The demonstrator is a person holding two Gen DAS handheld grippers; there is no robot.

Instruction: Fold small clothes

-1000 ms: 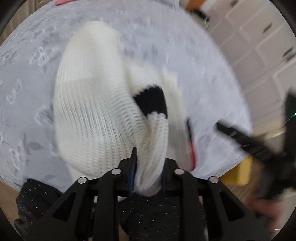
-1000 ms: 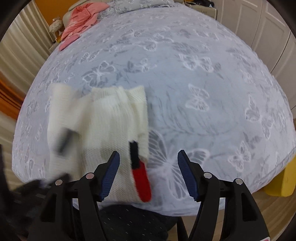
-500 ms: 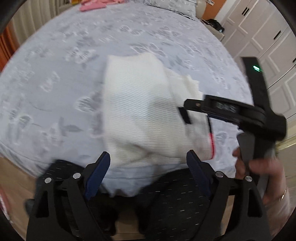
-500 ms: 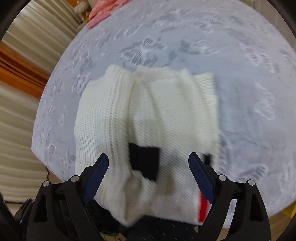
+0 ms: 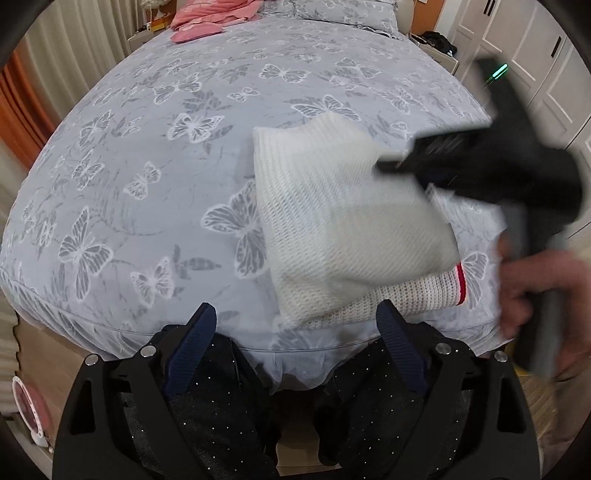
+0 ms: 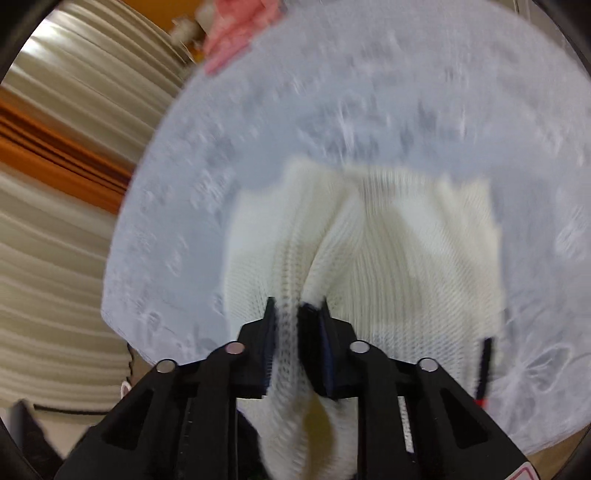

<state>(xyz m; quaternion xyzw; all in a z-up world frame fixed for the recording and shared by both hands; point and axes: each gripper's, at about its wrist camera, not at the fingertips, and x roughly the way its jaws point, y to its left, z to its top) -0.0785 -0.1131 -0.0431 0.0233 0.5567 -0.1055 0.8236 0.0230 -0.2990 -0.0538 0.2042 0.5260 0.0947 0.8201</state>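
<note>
No legible writing found, white knit garment (image 5: 343, 218) lay near bed (image 5: 155, 155) edge, right gripper (image 6: 297, 314) clamped on a bunched fold, left gripper (image 5: 295, 328) jaws opening, nothing between, right-wrist view blurred

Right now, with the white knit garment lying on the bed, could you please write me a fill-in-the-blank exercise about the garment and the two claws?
1. The right claw is shut on the ____ knit garment.
2. The left claw has its jaws apart, with ____ between them.
3. The garment lies on a grey bedspread printed with ____.
4. Far up the bed lies a ____ cloth.

Missing words: white; nothing; butterflies; pink
</note>
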